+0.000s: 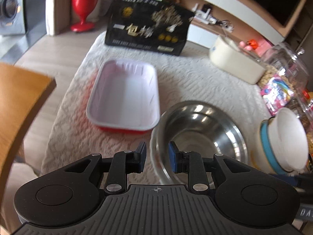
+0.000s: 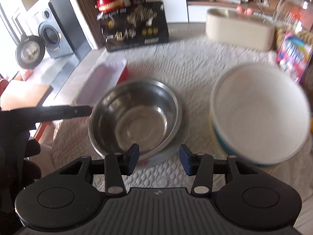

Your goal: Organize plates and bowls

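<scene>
Left gripper, jaws apart astride the steel bowl rim, unclamped; right gripper open, empty. Step: grasping bowl; next, close and lift.

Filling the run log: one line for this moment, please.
left gripper: open astride round steel bowl rim | right gripper: open, empty | white blue-banded bowl, rectangular red-and-white tray: untouched
</scene>
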Motion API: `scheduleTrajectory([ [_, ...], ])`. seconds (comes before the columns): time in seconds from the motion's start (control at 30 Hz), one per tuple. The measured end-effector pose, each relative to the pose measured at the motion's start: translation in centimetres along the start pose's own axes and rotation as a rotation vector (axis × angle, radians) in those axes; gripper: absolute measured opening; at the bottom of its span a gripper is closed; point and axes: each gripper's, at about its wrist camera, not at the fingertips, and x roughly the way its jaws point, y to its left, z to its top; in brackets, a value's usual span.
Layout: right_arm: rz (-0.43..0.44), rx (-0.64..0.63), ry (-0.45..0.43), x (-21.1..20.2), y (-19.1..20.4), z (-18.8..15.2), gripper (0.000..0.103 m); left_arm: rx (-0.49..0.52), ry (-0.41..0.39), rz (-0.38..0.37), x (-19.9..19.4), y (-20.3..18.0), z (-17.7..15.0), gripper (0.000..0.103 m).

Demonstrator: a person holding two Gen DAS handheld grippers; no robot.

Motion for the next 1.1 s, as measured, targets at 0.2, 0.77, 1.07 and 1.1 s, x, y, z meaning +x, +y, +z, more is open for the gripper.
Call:
scheduleTrajectory([
  [0.2, 0.011, 0.075, 0.053, 2.8, -0.3, -1.2, 0.046, -0.042, 0.031, -0.036, 2.0, 0.5, -0.8, 0.029],
  [0.77, 0.045, 0.199, -0.028, 3.2, -1.8, -1.5, 0.047, -0.049, 0.091, -0.073, 4.6, -0.4, -1.0, 0.043],
  [1.07, 0.067, 0.131, -0.043, 2.7, -0.9, -1.3, 0.046, -0.057, 0.054, -0.064, 3.7, -0.7, -0.3, 0.042],
  [1.1, 0.062, 0.113, -0.055, 2.3, -0.6, -1.3, 0.046, -0.053, 0.029, -0.054, 2.9, -0.8, -0.2, 0.042],
])
